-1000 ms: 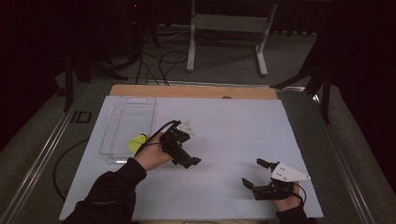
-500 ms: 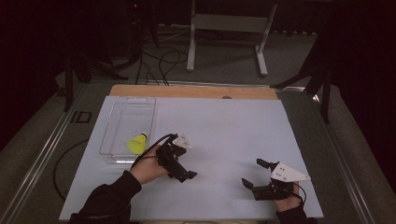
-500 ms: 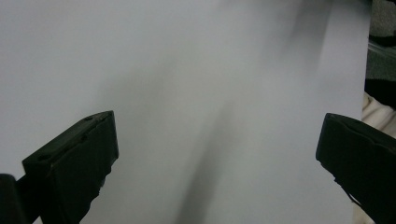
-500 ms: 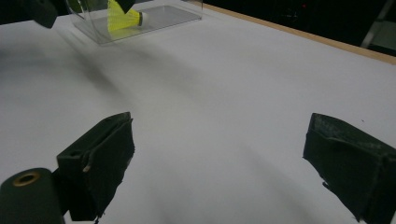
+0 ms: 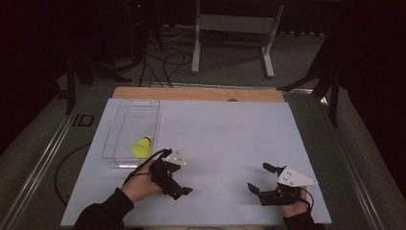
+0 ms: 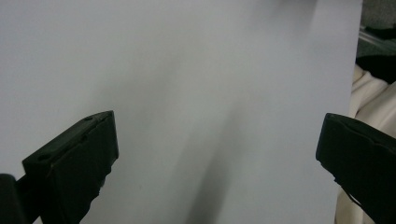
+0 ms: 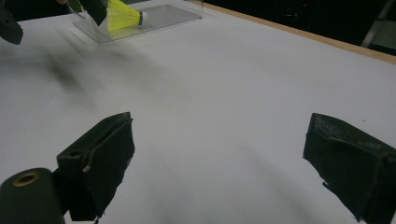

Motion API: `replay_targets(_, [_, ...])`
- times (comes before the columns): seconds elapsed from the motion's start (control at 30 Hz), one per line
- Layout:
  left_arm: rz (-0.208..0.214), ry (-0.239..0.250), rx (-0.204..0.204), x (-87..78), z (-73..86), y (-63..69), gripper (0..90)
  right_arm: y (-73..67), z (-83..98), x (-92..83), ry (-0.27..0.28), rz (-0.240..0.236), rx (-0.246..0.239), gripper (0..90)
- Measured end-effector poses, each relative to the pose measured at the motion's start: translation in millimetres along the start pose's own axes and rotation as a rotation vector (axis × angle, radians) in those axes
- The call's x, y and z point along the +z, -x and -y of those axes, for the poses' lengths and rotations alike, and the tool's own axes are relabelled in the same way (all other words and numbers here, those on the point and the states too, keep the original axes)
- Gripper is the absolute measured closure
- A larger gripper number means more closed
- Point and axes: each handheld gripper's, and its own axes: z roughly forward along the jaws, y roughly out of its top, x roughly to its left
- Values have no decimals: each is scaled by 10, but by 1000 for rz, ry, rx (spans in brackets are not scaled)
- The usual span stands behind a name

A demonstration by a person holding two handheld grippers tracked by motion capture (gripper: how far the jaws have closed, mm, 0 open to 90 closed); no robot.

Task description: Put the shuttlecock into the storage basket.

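A: Item one, left tongs (image 5: 179,187): jaws wide apart, nothing between them, low over the bare white desk (image 5: 225,139), just in front of the clear tray (image 5: 115,139).

B: Item two, yellow shuttlecock (image 5: 140,148): lying on its side inside that tray, near the front wall, cork end pointing away from the person. From the right gripper view it sits far off at top left (image 7: 122,15).

A: Item three, right tongs (image 5: 261,184): jaws likewise spread, empty, resting near the desk's front edge, well apart from the tray.

B: Risk, as a judgement: the shuttlecock is light and the tray wall is clear and hard to read. A hand swinging back towards it could knock the wall, shift the tray, or crush the feather skirt if the jaws close on it.

A: Change noted: the left tongs have drawn back from the tray towards the person and turned rightward. The right tongs have held their place.
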Motion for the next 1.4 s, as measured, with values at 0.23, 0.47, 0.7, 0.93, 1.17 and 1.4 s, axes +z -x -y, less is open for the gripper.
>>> replay_targets(0.23, [-13,-9,-11,-52,182,21,0,-2,2,12,-4,-3,-2,85])
replay_targets(0.47, [-16,-2,-35,-115,340,39,0,-4,2,15,-6,-3,1,85])
replay_targets(0.7, [-26,4,-43,-186,466,75,0,-5,3,15,-7,-3,0,85])
replay_targets(0.93, [-27,23,-76,-211,608,78,0,-6,2,15,-7,-3,-2,85])
replay_targets(1.17, [-43,59,-95,-272,744,72,0,-9,2,17,-11,-5,0,85])
replay_targets(1.4, [-88,88,-128,-299,886,54,0,-6,5,19,-12,-7,0,85])
